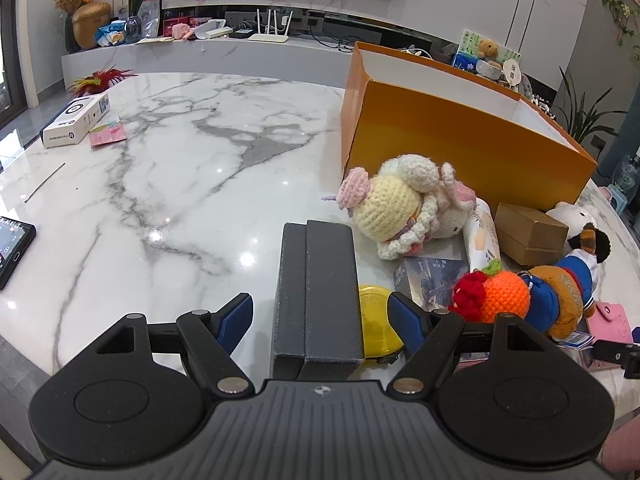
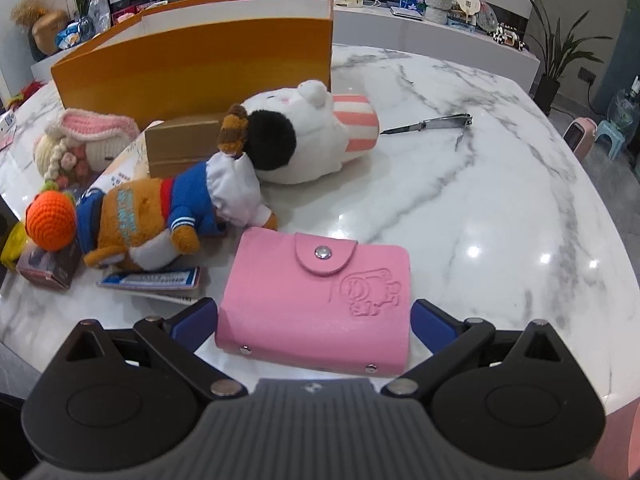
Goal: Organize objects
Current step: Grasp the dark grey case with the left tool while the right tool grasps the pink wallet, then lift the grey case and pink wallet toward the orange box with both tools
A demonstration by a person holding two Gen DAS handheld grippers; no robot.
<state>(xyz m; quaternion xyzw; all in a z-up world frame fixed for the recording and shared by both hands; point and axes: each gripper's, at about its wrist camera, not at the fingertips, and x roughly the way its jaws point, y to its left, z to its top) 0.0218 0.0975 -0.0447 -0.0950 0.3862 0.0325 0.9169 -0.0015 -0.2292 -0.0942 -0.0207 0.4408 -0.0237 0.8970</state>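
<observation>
From the left wrist view, the left gripper (image 1: 321, 322) hangs over the marble worktop (image 1: 168, 168) with its blue fingers (image 1: 236, 318) spread wide. A dark grey case (image 1: 318, 292) lies lengthwise between them, and neither finger touches it. A yellow disc (image 1: 378, 326) peeks out from under the case at 3 o'clock. Up at 1 o'clock stands the open orange box (image 1: 460, 136), and in front of it a crocheted doll (image 1: 396, 208) lies on its side. At 3 o'clock a crocheted orange (image 1: 506, 296) rests against a plush bear (image 1: 560, 296) in a blue jacket. A brown carton (image 1: 528, 232) sits beyond them, just before the box. Far off at 10 o'clock lies a white carton (image 1: 76, 120), and a phone (image 1: 12, 244) sits at 9 o'clock.

From the right wrist view, the right gripper (image 2: 314, 322) is also wide open. A pink wallet (image 2: 316, 304) lies flat on the worktop (image 2: 480, 200) between its fingers (image 2: 196, 320), which flank its short sides; whether they touch it I cannot tell. At 11 o'clock sprawls the bear (image 2: 168, 216), with a white plush (image 2: 316, 136) behind it. Nail clippers (image 2: 432, 124) lie at 1 o'clock, and the box (image 2: 192, 60) stands at 11 o'clock.
</observation>
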